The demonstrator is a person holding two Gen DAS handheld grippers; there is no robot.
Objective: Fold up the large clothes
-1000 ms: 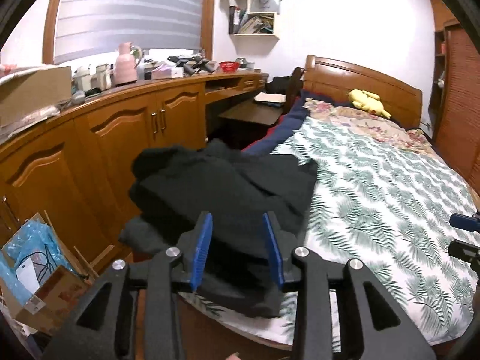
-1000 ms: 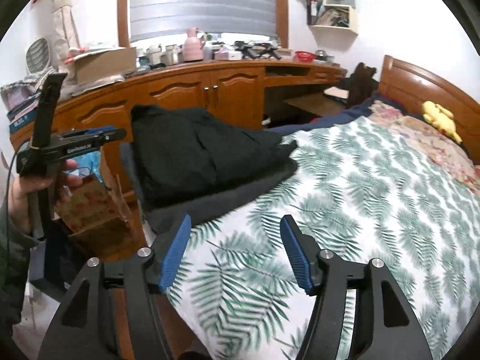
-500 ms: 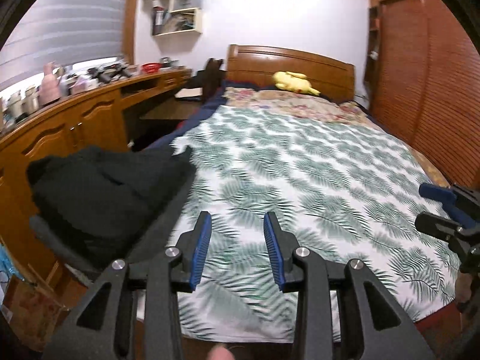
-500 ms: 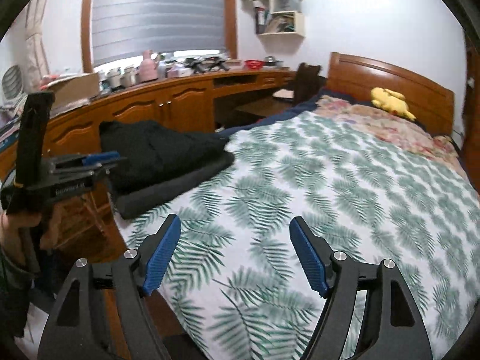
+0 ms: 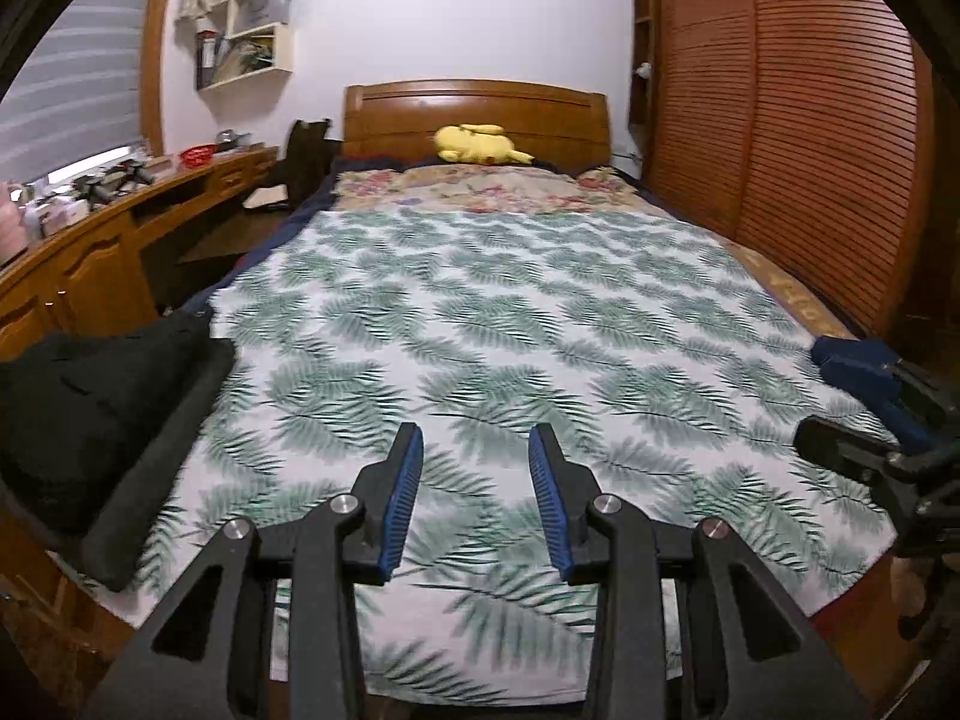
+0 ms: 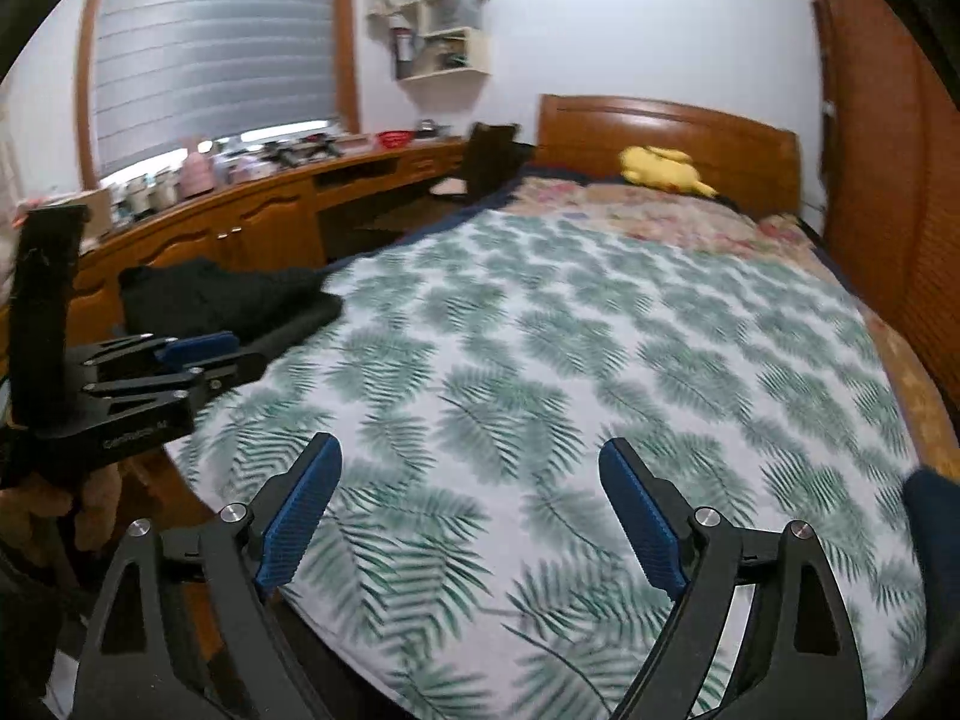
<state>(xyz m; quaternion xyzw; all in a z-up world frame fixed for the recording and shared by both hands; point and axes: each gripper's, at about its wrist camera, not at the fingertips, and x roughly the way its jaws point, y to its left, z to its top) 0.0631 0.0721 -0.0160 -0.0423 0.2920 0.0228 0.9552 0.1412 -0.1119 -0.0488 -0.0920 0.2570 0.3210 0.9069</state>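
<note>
A stack of folded dark clothes (image 5: 90, 408) lies at the near left corner of the bed (image 5: 510, 324), black pieces on top of a grey one; it also shows in the right wrist view (image 6: 222, 300). My left gripper (image 5: 477, 498) is open and empty above the bed's near edge, to the right of the stack. My right gripper (image 6: 471, 516) is wide open and empty above the near part of the bed. A dark blue cloth (image 6: 936, 546) shows at the right edge of the right wrist view, mostly out of frame.
The bed has a leaf-print cover, a wooden headboard (image 5: 474, 114) and a yellow plush toy (image 5: 477, 144). A long wooden cabinet and desk (image 6: 270, 210) with clutter runs along the left. A slatted wooden wardrobe (image 5: 798, 120) stands on the right.
Both grippers have swung right, away from the dark stack and over the bed's middle. The right gripper has opened wider. The stack lies as before.
</note>
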